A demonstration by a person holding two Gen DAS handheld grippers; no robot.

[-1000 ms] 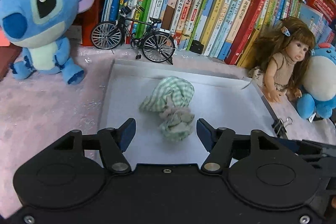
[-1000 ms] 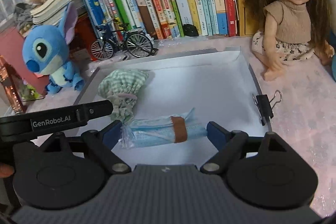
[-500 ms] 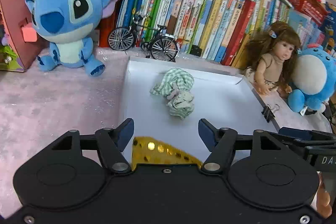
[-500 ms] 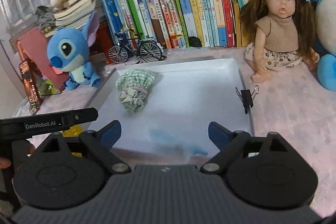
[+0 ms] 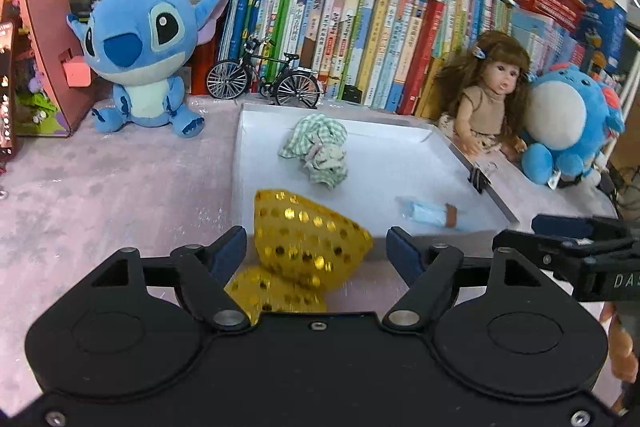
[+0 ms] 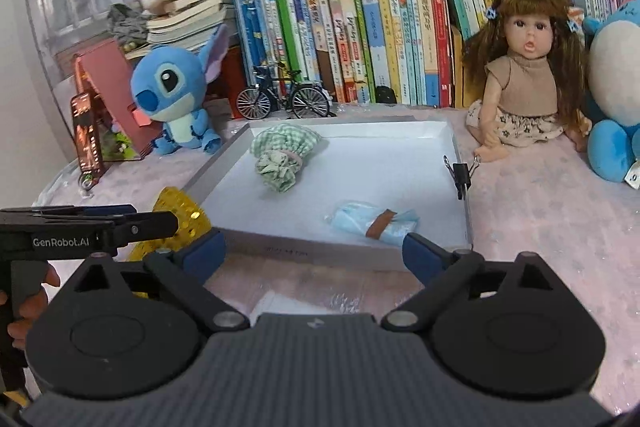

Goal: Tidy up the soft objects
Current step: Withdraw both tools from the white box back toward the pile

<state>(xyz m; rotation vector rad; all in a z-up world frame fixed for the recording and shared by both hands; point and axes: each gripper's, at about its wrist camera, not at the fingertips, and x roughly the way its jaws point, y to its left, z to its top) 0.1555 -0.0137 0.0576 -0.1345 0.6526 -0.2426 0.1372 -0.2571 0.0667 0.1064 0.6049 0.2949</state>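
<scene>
- Both grippers have pulled back from the white tray (image 5: 460, 143) since a second ago; the green checked pouch (image 5: 320, 151) and the blue rolled pouch (image 6: 374, 223) now lie farther off inside it, and a gold sequinned pouch (image 5: 308, 239) has come into the left wrist view.
- Risk: the gold sequinned pouch lies outside the tray, against its near left corner on the pink surface (image 5: 100, 195). Its slippery sequins could slide from a shallow pinch, or a low approach could snag the tray's rim.
- Left gripper (image 5: 316, 253): its jaws have just been opening to a moderate width, with the gold pouch between them but not pinched.
- Right gripper (image 6: 314, 253): its jaws have just been opening to nearly full spread, holding nothing.
</scene>
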